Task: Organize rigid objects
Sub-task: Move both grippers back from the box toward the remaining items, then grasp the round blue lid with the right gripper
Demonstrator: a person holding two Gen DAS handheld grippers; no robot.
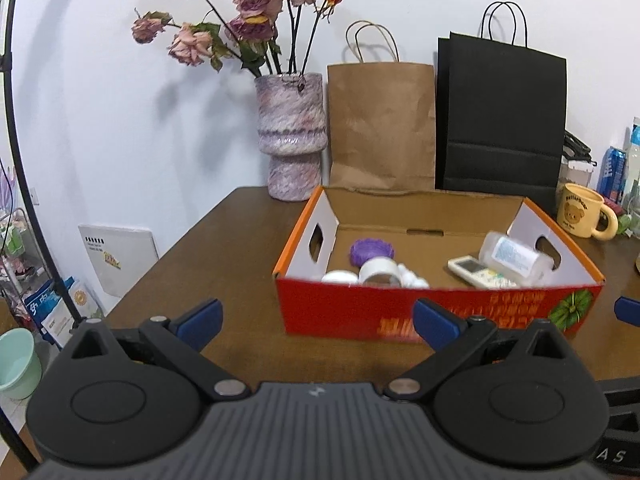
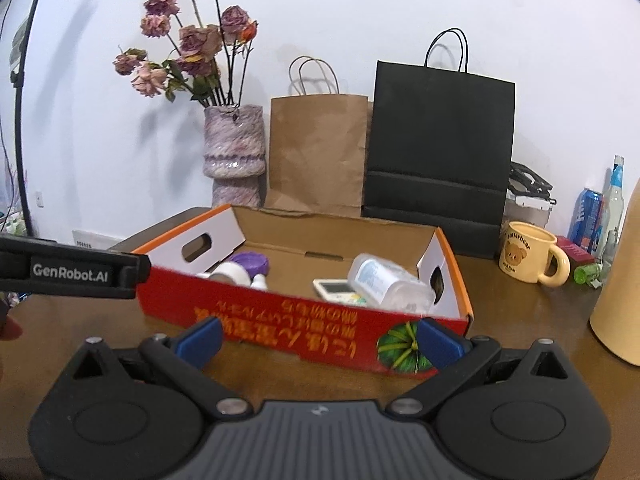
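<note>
Both grippers are just hanging low over the table, pointed forward, nothing in either one. The left gripper (image 1: 316,322) has its blue-padded fingers (image 1: 200,320) spread wide apart, jaws fully open. Same deal with the right gripper (image 2: 318,342): blue fingertips (image 2: 438,344) splayed out, big gap between them. From the right wrist view you can see the left gripper's black body (image 2: 72,272) poking in from the left edge, so the two sit side by side, roughly level.

Domestic room: brown wooden table (image 1: 240,248) against a white wall, bearing a vase of dried roses (image 1: 289,136), beside it paper shopping bags (image 1: 382,124), further along a bear mug (image 1: 582,210).
</note>
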